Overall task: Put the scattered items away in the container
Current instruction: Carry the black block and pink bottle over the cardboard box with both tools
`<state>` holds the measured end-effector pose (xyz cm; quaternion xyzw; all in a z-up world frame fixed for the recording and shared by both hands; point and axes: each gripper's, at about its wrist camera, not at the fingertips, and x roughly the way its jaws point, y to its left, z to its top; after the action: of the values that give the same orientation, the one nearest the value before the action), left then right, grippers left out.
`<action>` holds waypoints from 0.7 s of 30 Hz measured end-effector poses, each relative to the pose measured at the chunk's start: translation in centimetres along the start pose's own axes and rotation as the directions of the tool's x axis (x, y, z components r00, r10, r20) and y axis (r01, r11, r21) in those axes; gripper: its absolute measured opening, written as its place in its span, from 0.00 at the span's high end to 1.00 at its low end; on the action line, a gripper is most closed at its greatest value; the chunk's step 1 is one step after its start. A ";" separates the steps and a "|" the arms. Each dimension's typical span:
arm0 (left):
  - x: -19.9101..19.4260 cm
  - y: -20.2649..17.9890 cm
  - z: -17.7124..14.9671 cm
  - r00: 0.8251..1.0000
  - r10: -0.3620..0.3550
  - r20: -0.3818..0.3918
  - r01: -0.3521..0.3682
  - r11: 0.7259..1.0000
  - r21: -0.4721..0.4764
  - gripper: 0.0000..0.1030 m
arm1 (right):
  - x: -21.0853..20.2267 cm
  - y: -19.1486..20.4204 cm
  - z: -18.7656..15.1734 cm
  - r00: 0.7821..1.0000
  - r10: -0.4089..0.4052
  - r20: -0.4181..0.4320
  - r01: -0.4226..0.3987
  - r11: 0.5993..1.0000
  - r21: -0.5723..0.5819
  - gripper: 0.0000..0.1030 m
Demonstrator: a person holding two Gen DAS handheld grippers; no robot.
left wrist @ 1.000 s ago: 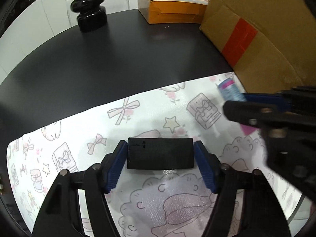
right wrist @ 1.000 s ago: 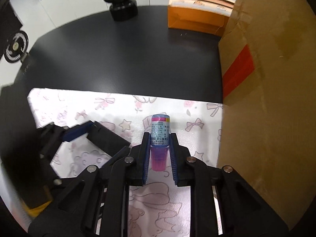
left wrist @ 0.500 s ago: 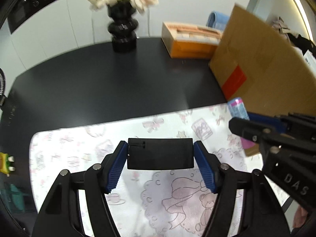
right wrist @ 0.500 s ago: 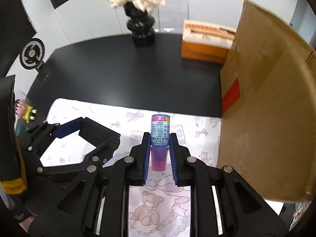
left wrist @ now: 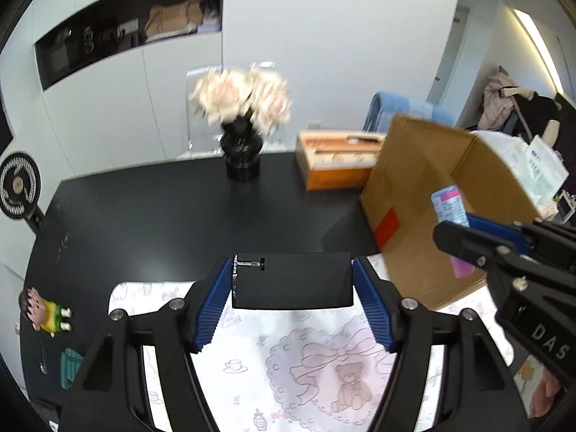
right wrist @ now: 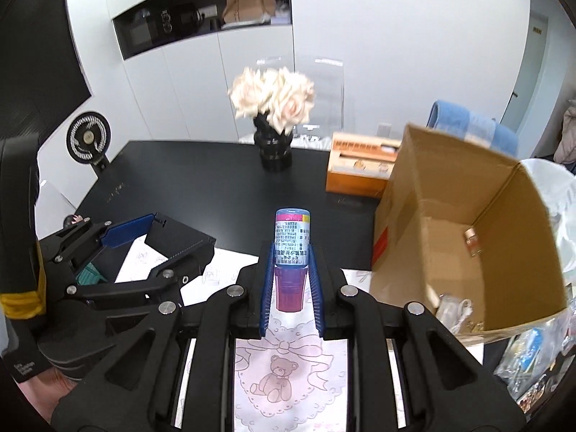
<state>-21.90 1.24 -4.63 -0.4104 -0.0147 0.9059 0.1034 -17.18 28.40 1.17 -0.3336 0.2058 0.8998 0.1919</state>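
Observation:
My left gripper is shut on a flat black box, held above the patterned mat. From the right wrist view that gripper shows at left with the black box. My right gripper is shut on a small bottle with a blue label and pink cap, lifted over the mat. The bottle also shows in the left wrist view, in front of the open cardboard box. The cardboard box stands to the right, with a small bottle and packets inside.
On the black table stand a black vase of pale roses and an orange tissue box. A small doll figure and a teal item lie at the left edge. A small fan is clamped there.
Both grippers have risen well above the mat with their items still held. The views have tilted up, and the cardboard box's open top now shows.

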 end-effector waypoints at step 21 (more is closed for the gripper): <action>-1.7 -16.1 4.6 0.989 -0.134 0.061 0.125 0.983 0.134 0.36 | -8.5 -15.0 -0.8 0.988 -0.137 0.066 0.128 0.985 0.119 0.81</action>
<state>-21.40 16.89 1.47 -0.3690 0.0143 0.9101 0.1880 -3.54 38.81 2.76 -0.3014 0.2271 0.8835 0.2776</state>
